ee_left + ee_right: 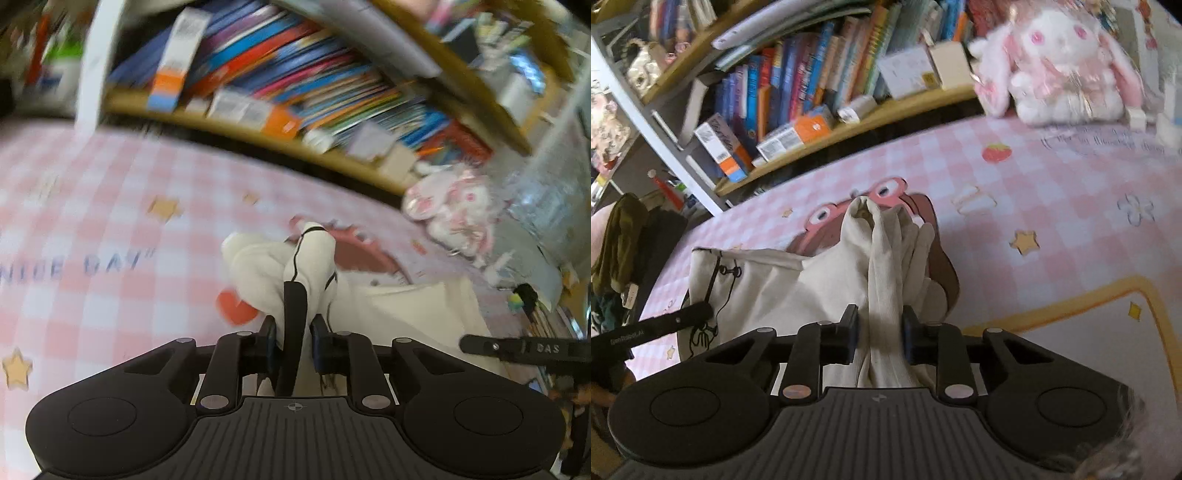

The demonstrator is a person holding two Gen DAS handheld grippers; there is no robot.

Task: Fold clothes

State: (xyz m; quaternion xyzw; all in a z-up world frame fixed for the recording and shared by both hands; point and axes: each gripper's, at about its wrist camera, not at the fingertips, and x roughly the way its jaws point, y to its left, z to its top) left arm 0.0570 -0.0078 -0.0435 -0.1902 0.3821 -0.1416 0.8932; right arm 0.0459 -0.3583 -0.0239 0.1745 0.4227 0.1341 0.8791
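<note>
Garment (798, 288): cream top hanging bunched between both claws over the pink checked worktop (1052, 192)
Left claw (293, 332): pinching cloth and black strap
Right claw (881, 328): gripping a cloth fold
Advice: keeping both edges level and taut while lowering

A pink and white checked cloth (1052, 229) with stars, a strawberry and a cartoon face covers the table. A cream garment (783, 291) lies on it near the left edge, partly lifted off. A pink and white plush bunny (1060, 62) sits at the far edge. Behind the far edge a wooden shelf (886, 114) holds rows of books (798, 85)
</note>
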